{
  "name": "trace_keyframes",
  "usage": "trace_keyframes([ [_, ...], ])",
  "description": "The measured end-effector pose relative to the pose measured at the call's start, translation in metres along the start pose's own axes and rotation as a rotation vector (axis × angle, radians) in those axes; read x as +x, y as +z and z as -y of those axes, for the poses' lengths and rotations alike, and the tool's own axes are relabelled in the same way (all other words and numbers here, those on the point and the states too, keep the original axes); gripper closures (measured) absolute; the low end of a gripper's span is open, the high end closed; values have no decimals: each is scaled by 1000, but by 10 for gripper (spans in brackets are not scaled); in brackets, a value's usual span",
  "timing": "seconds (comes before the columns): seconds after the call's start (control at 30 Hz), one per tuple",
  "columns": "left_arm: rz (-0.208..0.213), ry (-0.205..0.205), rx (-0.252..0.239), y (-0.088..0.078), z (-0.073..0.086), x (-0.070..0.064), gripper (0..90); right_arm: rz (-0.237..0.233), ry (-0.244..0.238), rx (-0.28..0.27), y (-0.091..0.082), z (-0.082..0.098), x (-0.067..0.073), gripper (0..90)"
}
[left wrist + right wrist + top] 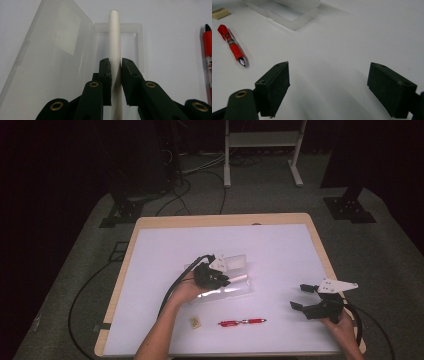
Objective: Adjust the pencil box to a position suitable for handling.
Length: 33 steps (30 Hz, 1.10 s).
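Clear plastic formed the hinged case (75,60), lying open on the smooth white table (280,250), with a matte white cylindrical pen (115,42) clamped lengthwise over its tray in the left gripper (116,65). The right gripper (328,87) hovered low with jaws wide and empty, well apart from the glossy red pen (233,46) and the small beige eraser (220,13).

Grey carpet floor (75,270) lying dim; black cables (200,180) trailing past white stand legs (262,150).
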<state>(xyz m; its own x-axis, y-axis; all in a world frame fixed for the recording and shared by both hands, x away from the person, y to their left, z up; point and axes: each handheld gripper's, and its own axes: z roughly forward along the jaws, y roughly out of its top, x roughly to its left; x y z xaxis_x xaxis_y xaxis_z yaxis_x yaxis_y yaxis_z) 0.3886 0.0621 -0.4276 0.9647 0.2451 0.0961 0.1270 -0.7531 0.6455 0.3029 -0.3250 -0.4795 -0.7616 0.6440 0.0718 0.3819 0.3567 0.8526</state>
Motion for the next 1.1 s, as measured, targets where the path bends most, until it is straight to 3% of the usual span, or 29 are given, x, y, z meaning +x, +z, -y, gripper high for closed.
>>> trace_keyframes([
  [0.53, 8, -31, 44, 13, 7, 9, 787, -1, 3, -2, 0, 0, 0, 170],
  [1.1, 9, -29, 70, 19, 7, 11, 784, -3, 3, -2, 0, 0, 0, 170],
])
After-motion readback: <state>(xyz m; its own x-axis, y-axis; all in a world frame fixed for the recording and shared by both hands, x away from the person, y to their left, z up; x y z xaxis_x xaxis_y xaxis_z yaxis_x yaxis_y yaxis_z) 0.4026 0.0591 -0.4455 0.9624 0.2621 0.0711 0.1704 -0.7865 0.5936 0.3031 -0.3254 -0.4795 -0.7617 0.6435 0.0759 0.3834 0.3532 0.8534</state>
